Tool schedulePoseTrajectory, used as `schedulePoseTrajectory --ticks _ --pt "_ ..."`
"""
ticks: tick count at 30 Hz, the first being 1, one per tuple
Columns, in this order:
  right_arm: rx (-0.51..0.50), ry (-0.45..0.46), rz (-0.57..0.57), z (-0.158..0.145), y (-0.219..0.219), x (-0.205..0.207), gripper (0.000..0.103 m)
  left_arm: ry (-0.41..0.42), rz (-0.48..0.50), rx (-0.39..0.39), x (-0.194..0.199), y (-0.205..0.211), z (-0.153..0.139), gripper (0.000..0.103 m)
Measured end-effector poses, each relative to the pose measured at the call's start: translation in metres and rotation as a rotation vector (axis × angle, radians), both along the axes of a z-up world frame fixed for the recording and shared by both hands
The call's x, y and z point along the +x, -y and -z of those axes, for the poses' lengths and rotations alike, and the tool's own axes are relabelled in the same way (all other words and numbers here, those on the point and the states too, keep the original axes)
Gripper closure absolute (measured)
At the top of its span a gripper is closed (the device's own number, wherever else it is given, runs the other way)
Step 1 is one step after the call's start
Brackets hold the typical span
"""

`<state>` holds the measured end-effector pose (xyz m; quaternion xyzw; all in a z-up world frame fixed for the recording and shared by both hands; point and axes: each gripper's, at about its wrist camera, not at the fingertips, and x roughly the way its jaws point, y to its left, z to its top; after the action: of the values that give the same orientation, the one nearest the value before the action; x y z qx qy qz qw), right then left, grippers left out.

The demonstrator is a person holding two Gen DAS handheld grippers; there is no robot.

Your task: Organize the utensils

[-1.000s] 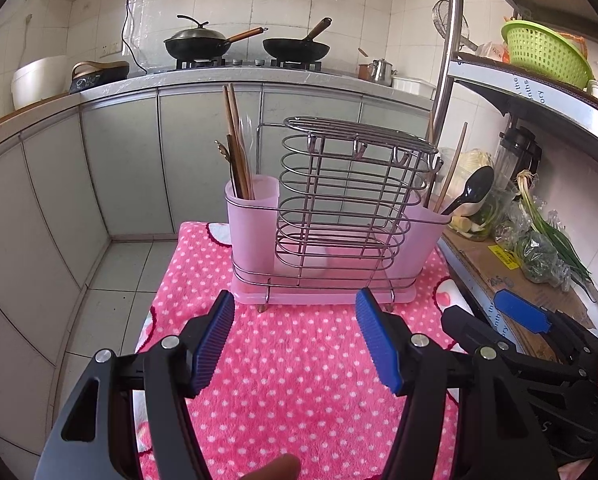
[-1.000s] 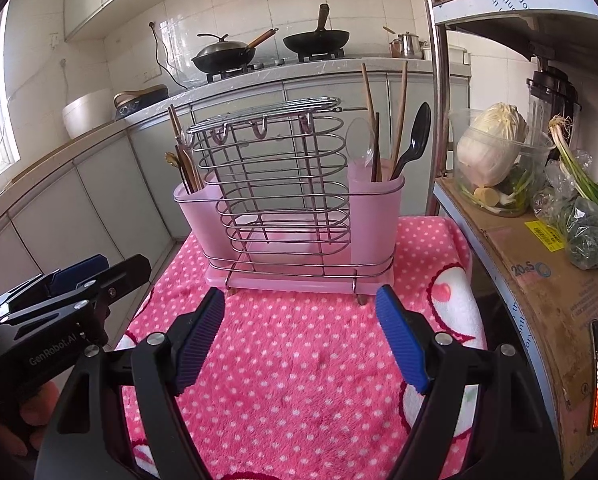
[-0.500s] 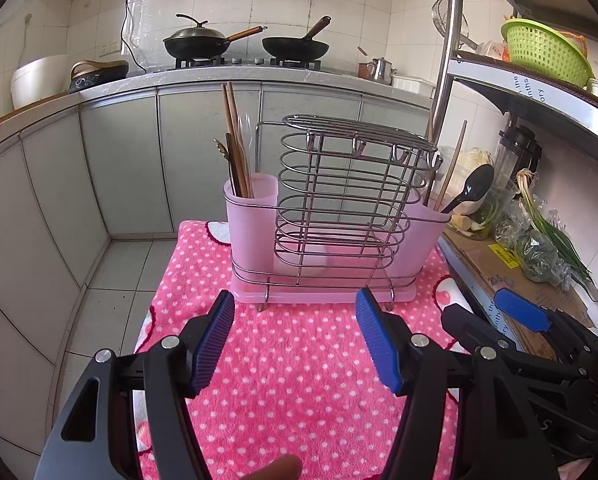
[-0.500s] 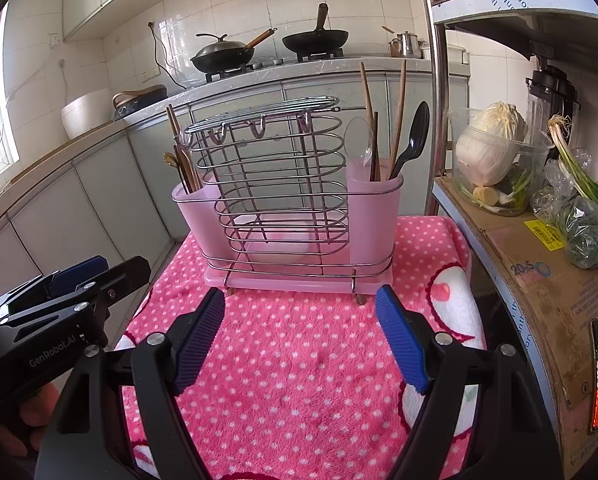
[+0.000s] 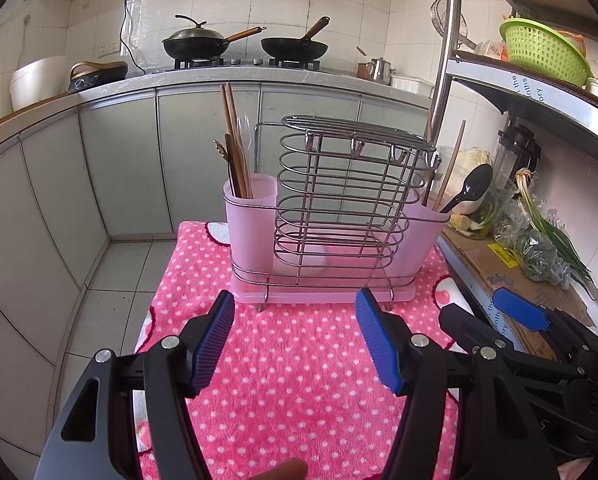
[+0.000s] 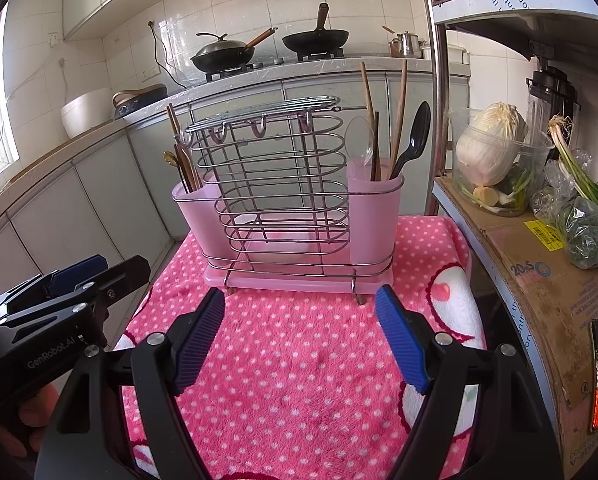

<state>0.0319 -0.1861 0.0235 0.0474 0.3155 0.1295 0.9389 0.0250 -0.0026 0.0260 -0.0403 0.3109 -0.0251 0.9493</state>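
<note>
The left gripper (image 5: 295,336) and the right gripper (image 6: 301,334) both have their jaws spread and hold nothing. They hang side by side, tilted down over the pink dotted towel (image 6: 299,380). The utensil holder (image 6: 285,216) stands just beyond them on the far part of the towel, with chopsticks (image 5: 235,152) in its left cup and a black spoon (image 6: 413,140) in its right cup. A cardboard-covered shelf (image 6: 539,280) borders the towel on the right, and on the left the towel ends over the floor.

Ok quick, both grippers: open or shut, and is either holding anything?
Left gripper: open, holding nothing, above the pink towel.
Right gripper: open, holding nothing, in front of the utensil rack.
</note>
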Motion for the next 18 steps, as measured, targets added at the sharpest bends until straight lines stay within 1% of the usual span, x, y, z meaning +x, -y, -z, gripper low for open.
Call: schedulePoseTrajectory --ticks 18 --pt "-0.003 -0.001 -0.001 0.0004 0.0002 0.0002 0.025 -0.004 0.012 0.000 0.0000 0.0002 0.0000 0.041"
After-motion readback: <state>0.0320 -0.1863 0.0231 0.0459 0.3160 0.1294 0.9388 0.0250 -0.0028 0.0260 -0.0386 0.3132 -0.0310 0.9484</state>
